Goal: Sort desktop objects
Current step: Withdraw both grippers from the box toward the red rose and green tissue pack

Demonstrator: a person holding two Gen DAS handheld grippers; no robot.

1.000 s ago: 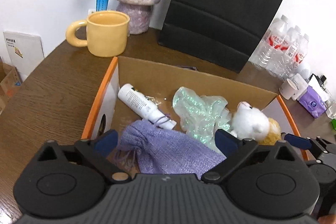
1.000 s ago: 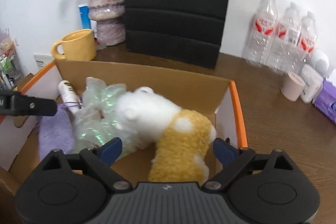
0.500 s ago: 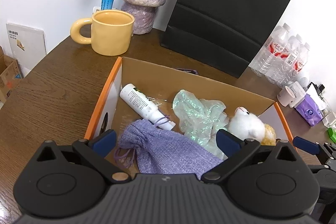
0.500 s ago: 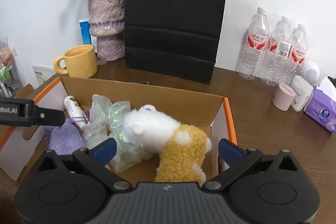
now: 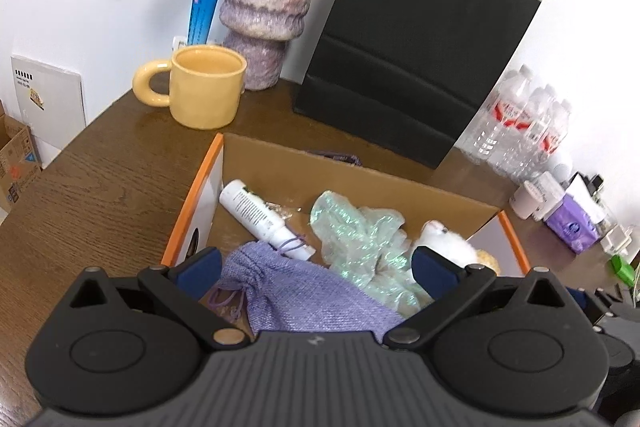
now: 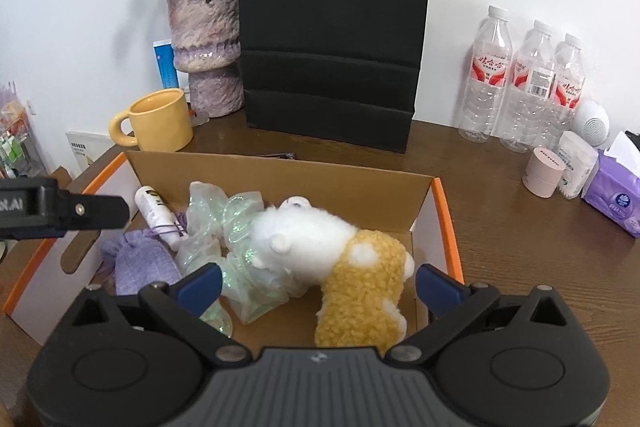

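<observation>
An open cardboard box (image 5: 360, 179) (image 6: 280, 171) with orange edges sits on the brown desk. Inside lie a white tube bottle (image 5: 256, 215) (image 6: 154, 209), a purple drawstring pouch (image 5: 304, 291) (image 6: 140, 263), a crumpled iridescent green wrap (image 5: 356, 239) (image 6: 224, 223) and a white-and-yellow plush toy (image 5: 452, 247) (image 6: 320, 239). My left gripper (image 5: 316, 269) hovers open above the pouch, gripping nothing. My right gripper (image 6: 320, 285) stands wide open above the plush toy without touching it. One finger of the left gripper (image 6: 80, 213) pokes in from the left of the right wrist view.
Behind the box stand a yellow mug (image 5: 204, 91) (image 6: 160, 121), a purple vase (image 5: 264, 15) with dried flowers and a black paper bag (image 5: 408, 47). To the right are water bottles (image 6: 524, 87), a pink jar (image 6: 544, 173) and a purple tissue pack (image 6: 616, 199).
Both grippers have lifted up and back from the box, so more of the wall and bag shows. The things in the box lie as before.
</observation>
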